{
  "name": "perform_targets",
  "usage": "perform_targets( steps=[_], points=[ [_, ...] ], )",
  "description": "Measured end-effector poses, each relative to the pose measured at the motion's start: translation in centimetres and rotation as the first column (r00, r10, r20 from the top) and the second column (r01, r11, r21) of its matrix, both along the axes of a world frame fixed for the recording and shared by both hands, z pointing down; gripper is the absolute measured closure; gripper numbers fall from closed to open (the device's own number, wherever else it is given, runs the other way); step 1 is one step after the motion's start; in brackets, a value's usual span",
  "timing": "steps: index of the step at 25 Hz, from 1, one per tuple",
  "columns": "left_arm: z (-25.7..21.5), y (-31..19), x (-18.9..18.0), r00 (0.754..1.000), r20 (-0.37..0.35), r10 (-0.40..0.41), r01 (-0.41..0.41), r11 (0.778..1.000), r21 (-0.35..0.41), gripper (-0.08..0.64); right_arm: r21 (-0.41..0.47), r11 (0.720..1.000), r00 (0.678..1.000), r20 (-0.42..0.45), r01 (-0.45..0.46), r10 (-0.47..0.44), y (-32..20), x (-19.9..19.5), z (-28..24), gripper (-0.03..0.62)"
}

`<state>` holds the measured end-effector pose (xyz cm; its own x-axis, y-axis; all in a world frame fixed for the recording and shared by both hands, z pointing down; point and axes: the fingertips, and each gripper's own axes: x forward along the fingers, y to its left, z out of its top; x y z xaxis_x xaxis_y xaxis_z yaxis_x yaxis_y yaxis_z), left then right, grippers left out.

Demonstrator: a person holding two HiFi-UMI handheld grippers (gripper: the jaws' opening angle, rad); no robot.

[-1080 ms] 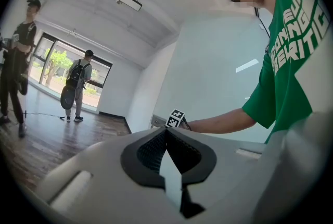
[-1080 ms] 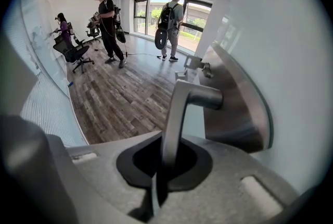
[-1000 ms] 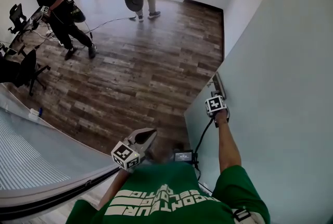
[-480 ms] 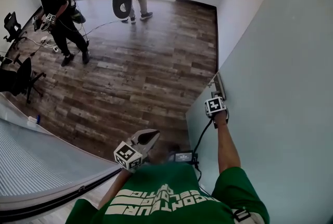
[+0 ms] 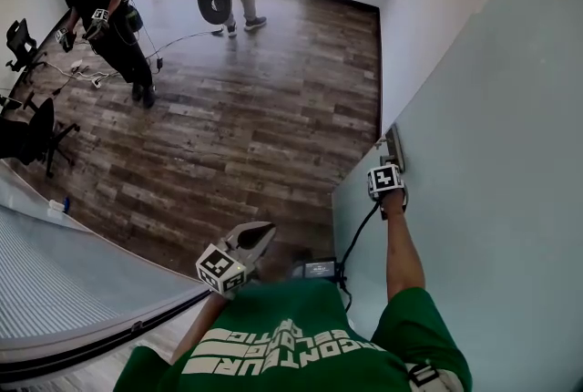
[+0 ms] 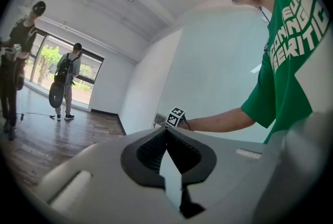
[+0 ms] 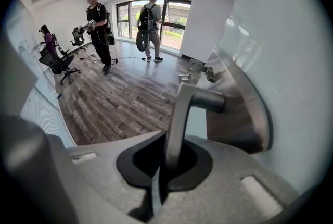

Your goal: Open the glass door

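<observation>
The glass door (image 5: pixel 474 199) has swung a little since a second ago. Its near edge, and the right gripper (image 5: pixel 386 183) riding on it, now sit farther off and more to the right against the wood floor (image 5: pixel 255 126). The frosted panel fills the right of the scene. The right gripper's jaws are clenched on the metal lever handle (image 7: pixel 179 113), which juts from its round plate (image 7: pixel 244 108) on the door's left edge. The left gripper (image 5: pixel 250 244) is held near the person's chest, well apart from the door, jaws closed on nothing. The opening looks under way rather than finished: the handle is gripped and the door has begun to move, with the wider swing still to come.
</observation>
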<state>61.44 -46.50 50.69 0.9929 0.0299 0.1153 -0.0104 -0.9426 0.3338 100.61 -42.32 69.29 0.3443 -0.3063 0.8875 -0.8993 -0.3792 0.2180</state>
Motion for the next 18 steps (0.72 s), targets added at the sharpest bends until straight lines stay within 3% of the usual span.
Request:
perform_targets(
  steps=[15,18],
  points=[
    [0.3,0.0,0.5,1.000,-0.001,-0.004,0.004,1.000,-0.006,0.545,-0.014,0.999,0.997,0.060,-0.051,0.052,2.1,1.9,0.8,0.595],
    [0.2,-0.2,0.0,1.000,-0.017,-0.009,0.009,1.000,0.018,0.545,-0.023,0.999,0.998,0.053,-0.045,0.046,2.3,1.6,0.4,0.543]
  ],
)
